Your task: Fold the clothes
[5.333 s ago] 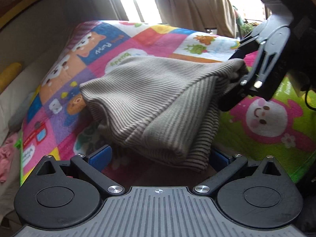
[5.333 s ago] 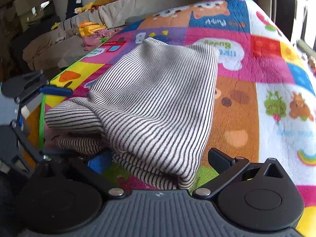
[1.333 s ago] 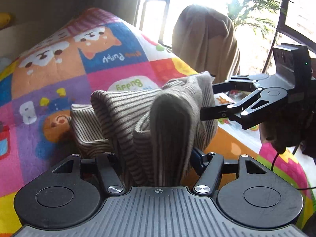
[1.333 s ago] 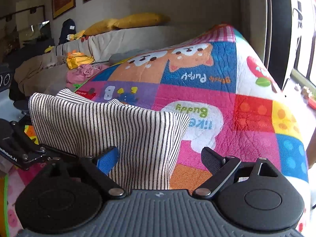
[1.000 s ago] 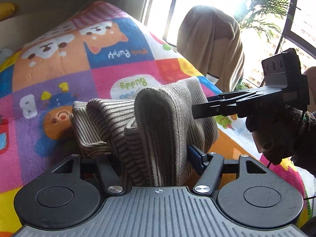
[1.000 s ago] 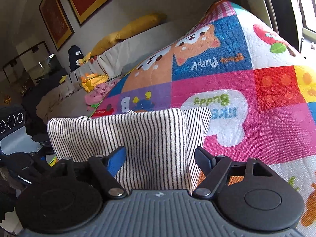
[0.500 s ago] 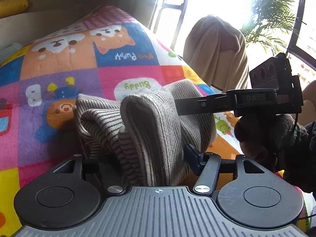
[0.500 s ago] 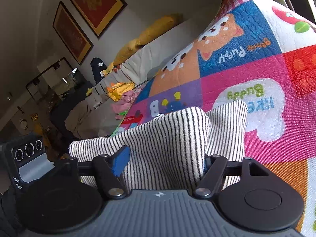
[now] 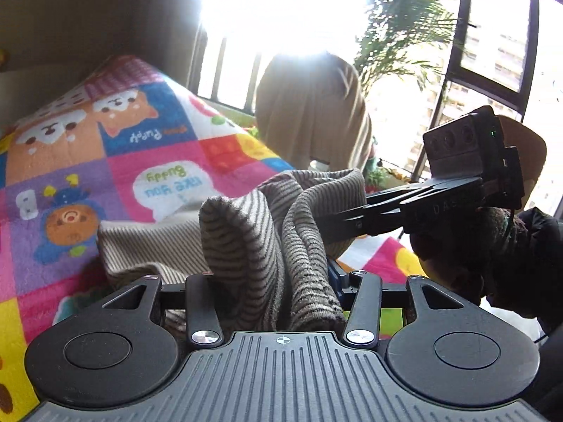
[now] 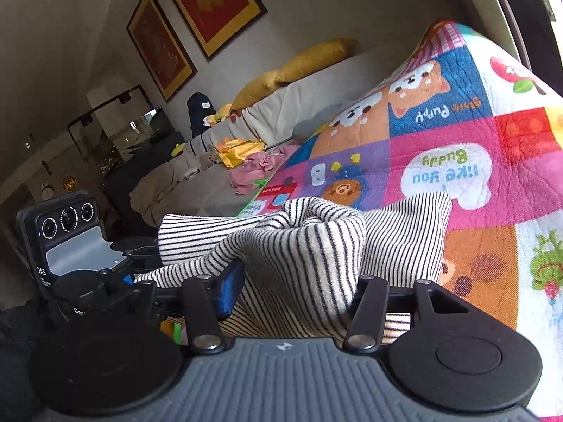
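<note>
The striped top (image 9: pixel 267 232) is bunched into thick upright folds, lifted at its near end, while its far part still lies on the quilt (image 9: pixel 116 161) near the "I like you Buddy" patch. The left gripper (image 9: pixel 278 281) has just been closing and its jaws pinch a wad of those folds, the cloth bulging up between them. The right gripper (image 10: pixel 295 288) has also just been closing and clamps another wad of the same top (image 10: pixel 316 242); seen from the left wrist, it (image 9: pixel 337 225) reaches in from the right, fingers buried in the far fold.

The quilt is a bright patchwork of cartoon puppies, bears and vegetables covering a raised surface. Beyond its far left edge lie a pale sofa (image 10: pixel 309 105) with yellow cushions (image 10: pixel 316 58), pink and yellow clothes (image 10: pixel 253 161) in a heap, and red framed pictures (image 10: pixel 207 3) on the wall. Past the far right edge, a beige cloth (image 9: pixel 309 112) hangs before bright windows (image 9: pixel 492 35) and a palm (image 9: pixel 404 28).
</note>
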A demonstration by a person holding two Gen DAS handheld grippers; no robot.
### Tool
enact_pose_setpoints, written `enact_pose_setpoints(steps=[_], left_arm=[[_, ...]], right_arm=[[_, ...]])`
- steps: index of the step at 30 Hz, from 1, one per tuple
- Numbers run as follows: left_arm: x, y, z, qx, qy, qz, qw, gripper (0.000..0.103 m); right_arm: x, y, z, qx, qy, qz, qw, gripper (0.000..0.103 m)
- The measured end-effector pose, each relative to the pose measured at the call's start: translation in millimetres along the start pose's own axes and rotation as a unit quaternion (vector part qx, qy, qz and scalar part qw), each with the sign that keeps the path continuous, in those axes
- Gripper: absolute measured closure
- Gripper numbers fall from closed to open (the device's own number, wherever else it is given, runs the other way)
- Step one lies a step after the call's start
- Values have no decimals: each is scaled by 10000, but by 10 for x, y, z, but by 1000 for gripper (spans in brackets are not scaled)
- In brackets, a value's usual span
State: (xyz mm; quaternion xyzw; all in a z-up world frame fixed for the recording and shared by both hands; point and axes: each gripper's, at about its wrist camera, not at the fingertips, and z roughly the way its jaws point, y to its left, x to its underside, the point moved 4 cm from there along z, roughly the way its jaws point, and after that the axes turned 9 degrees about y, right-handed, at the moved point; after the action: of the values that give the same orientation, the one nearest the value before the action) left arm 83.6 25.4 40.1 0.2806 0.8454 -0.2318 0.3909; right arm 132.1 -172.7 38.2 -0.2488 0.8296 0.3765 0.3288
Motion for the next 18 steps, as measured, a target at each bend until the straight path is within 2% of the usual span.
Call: enact_pose_setpoints(steps=[3,6,10,12,14,16,17,18], left_arm=[[-95,0,-15,-69,-68,119,9999,56],[-260,204,116,-294,-78,114,9995,57],[-451,683,447,-554,103,-154,9983,51],[-516,901,600,-728,230,-269,9967,46],[-543,1060,632,-754,325,-490,9954,45],[-537,1099,579,-754,294,-409,9959,33],[-530,1103,542,-756,262,-324,9963,21],[-523,1106,506,-758,231,-238,9966,14]], right_arm=[[-108,67,-102,191,-36,-224,9996,52],[-298,-32,17,422,-37,-309,9986,53],[-545,-413,399,793,64,-228,9966,56],[-570,-617,606,1013,211,-149,9945,56],[-594,-821,813,1233,357,-69,9917,55],[-591,-965,937,1316,430,59,9904,49],[-585,-1011,970,1334,440,113,9900,42],[-584,-1031,989,1380,435,116,9894,39]])
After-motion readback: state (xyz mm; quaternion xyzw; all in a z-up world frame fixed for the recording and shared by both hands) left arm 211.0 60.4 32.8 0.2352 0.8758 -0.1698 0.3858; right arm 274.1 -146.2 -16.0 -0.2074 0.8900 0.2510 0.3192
